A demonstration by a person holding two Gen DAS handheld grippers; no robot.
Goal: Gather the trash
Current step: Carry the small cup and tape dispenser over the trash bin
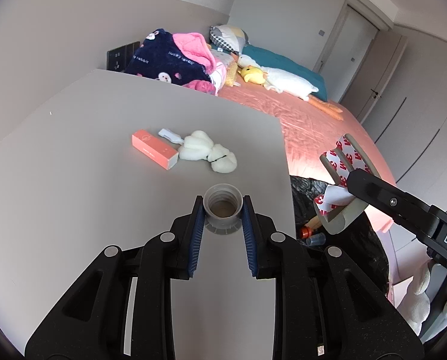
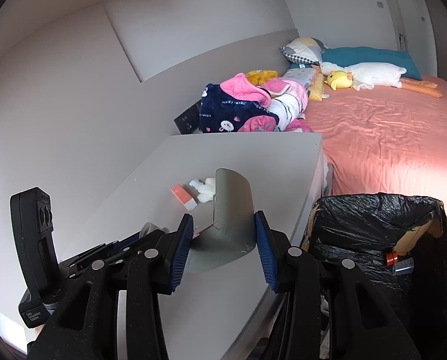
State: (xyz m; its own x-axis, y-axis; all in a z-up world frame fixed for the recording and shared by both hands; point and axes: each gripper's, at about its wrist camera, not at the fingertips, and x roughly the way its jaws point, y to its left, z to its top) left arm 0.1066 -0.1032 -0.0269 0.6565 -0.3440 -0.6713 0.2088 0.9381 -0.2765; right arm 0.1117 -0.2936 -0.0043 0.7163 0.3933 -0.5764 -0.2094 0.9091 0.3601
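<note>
Both claws loaded, bin right there

Left gripper (image 1: 223,210) clenches a clear bottle neck (image 1: 222,207); right gripper (image 2: 223,234) grasps a grey bracket (image 2: 232,210) whose red-lettered tape backing looks like "3M".

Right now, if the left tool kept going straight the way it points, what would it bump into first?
Probably the grey table. The left tool, shut on a small clear cap, angles down toward the tabletop. Along that line lie the white cotton wads, so it might meet those first; depth is hard to judge.
</note>
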